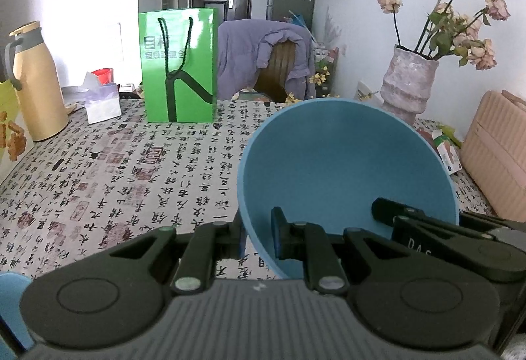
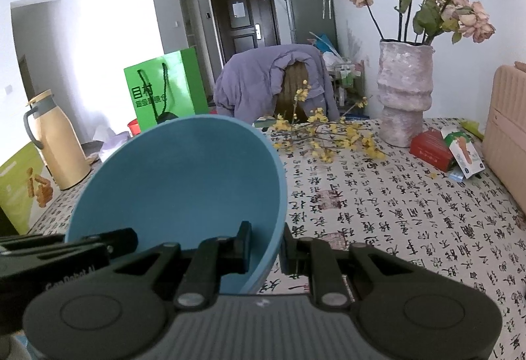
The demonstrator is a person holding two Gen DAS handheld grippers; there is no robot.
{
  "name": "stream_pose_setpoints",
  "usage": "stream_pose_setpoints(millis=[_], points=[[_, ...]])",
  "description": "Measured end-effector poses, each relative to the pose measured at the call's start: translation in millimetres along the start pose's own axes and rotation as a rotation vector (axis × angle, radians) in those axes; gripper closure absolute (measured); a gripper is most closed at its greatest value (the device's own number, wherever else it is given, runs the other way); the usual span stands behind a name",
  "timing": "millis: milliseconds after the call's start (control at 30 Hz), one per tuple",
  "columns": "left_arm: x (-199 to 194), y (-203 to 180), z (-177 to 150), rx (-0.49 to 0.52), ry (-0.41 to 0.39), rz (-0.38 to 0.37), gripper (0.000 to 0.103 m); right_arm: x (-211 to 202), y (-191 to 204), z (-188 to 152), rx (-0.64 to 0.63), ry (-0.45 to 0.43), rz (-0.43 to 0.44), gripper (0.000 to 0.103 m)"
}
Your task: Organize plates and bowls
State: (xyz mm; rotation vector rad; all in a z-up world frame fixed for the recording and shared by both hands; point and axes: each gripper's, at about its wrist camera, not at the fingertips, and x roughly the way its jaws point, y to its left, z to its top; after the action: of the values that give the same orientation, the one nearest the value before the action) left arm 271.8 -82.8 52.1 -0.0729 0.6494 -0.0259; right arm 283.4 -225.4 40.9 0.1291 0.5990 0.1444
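Gripping blue bowl (image 1: 345, 162) rim | left gripper (image 1: 259, 238) jaws clamped | right gripper (image 2: 264, 245) jaws clamped opposite rim

Held above the table (image 1: 98, 182) between two grippers: a bowl (image 1: 345, 162), left gripper (image 1: 259, 238) clamped on its left rim, right gripper (image 2: 266, 248) on its right rim. Far left on the table, a flask (image 1: 36, 84), with a tissue box (image 1: 102, 103) to its right and a paper bag (image 1: 179, 64) further right. Behind the table, a chair draped with a jacket (image 2: 273, 80). Far right, a vase (image 2: 404, 90) of flowers, loose sprigs (image 2: 328, 136) lying to its left, small boxes (image 2: 447, 149) to its right.
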Motion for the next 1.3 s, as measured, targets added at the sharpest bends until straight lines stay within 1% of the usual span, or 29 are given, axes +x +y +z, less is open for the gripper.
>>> stream_pose_setpoints(millis=[1300], points=[[-39.9, 67.5, -13.6, -0.076, -0.045, 0.050, 0.088, -13.6, 70.2, -9.8, -0.055, 0.007, 0.095, 0.087]])
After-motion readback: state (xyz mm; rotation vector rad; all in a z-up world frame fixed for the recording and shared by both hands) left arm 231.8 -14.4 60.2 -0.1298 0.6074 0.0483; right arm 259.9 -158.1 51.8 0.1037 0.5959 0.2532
